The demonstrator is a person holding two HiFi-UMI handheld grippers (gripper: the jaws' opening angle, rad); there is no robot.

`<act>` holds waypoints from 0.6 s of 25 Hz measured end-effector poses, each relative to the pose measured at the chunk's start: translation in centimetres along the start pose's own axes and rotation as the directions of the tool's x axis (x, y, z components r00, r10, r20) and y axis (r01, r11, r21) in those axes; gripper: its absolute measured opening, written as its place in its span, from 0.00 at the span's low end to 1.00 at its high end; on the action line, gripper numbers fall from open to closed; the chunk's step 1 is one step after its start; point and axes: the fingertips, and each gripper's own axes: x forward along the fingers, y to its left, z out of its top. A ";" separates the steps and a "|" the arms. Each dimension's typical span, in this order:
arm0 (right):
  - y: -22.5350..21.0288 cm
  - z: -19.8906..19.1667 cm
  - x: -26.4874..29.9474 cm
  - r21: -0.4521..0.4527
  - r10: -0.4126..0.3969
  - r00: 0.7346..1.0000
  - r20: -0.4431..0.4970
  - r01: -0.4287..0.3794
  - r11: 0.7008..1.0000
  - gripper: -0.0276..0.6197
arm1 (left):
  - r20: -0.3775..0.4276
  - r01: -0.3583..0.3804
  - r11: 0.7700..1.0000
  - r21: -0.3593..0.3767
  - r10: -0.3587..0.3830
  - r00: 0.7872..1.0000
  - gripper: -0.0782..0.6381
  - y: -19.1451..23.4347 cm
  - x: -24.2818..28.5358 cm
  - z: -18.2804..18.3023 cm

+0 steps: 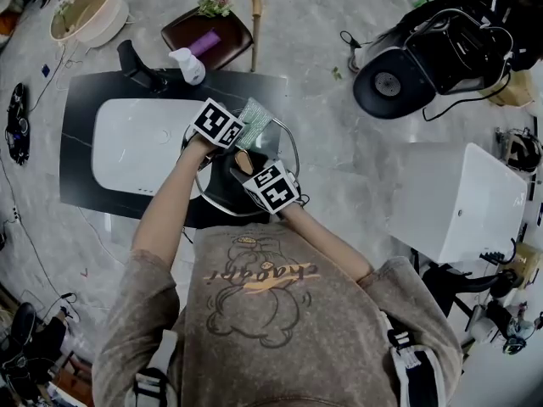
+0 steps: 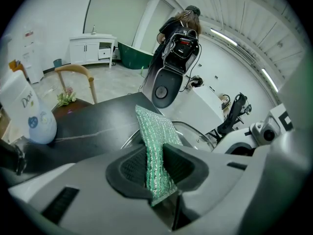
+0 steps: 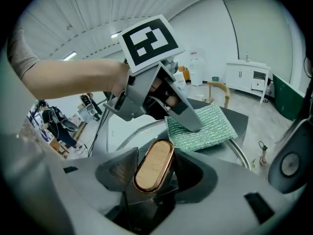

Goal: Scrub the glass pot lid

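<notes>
Sitting pinched between right gripper (image 3: pixel 152 173) jaws is the lid knob (image 3: pixel 154 164).

The scrub pad (image 2: pixel 155 136) is glittery woven cloth, the lid knob (image 3: pixel 153 165) matt wood, metal-rimmed.

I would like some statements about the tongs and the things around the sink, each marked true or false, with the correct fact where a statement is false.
1. The left tongs are shut on a green scouring pad. True.
2. The right tongs are open and empty. False: they are shut on the wooden knob of the glass lid.
3. The white soap bottle lies inside the sink. False: it stands on the dark counter, outside the basin.
4. A chair with a small plant on its seat stands beyond the counter. True.
</notes>
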 end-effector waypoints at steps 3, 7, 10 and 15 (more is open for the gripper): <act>0.0 -0.1 -0.1 0.002 0.004 1.000 -0.006 -0.004 1.000 0.42 | -0.002 -0.011 0.999 0.032 0.011 1.000 0.24 -0.5 0.3 0.5; 0.0 0.0 0.3 0.011 0.011 1.000 -0.014 -0.011 1.000 0.41 | 0.002 0.008 0.999 0.040 -0.008 1.000 0.24 -0.9 0.8 0.9; 0.1 0.0 0.2 0.011 0.013 1.000 -0.015 -0.013 1.000 0.42 | 0.002 0.030 0.999 0.037 -0.030 1.000 0.24 -2.0 1.4 1.2; 0.0 -0.1 0.2 0.012 0.015 1.000 -0.012 -0.015 1.000 0.42 | -0.027 0.058 0.995 0.078 -0.056 0.998 0.24 -3.2 2.2 1.4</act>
